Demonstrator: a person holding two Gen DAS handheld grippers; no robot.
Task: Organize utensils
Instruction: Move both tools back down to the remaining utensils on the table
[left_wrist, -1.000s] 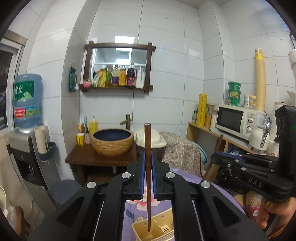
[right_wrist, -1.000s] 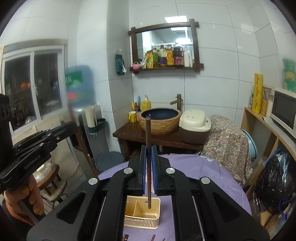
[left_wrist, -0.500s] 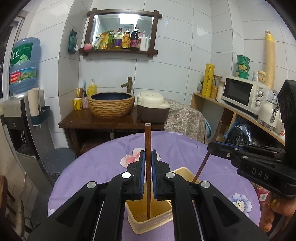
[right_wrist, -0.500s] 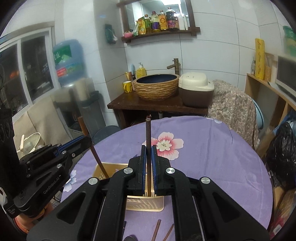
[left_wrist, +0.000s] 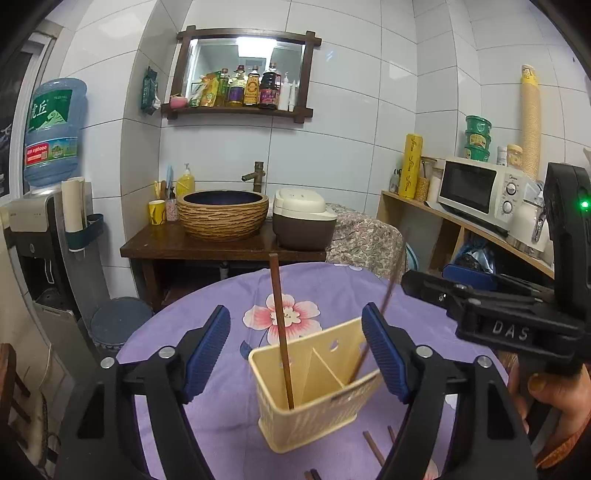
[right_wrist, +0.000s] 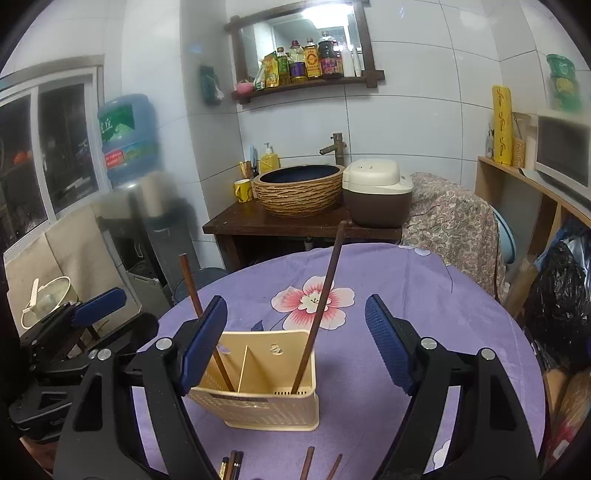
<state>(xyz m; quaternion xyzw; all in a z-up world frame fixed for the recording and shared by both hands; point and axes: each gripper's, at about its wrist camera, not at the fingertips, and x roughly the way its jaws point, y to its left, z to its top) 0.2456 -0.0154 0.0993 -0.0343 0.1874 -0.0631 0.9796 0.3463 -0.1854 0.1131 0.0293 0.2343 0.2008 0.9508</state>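
Left wrist view: I'm watching the left gripper (left_wrist: 295, 347) jaws opening, nothing pinched, its chopstick (left_wrist: 280, 325) standing free in the caddy (left_wrist: 314, 406) left section. Risk: I'm seeing slim smooth wood sticks leaning in a light, perforated cream plastic box w/ divider on soft purple cloth (right_wrist: 443, 295); a finger nudging the rim could be tipping it. Right gripper (right_wrist: 295, 347) is opening too, its chopstick (right_wrist: 321, 306) leaning in the right section. Spare sticks (right_wrist: 306, 465) are lying near the caddy.

the left gripper (left_wrist: 295, 350) angles slightly downward, its jaws opening, blue pads gripping nothing. the right gripper (right_wrist: 295, 347) is tilted likewise, jaws opening too. at four o'clock in the left view, a hand (left_wrist: 554, 402) grips the right gripper's handle.
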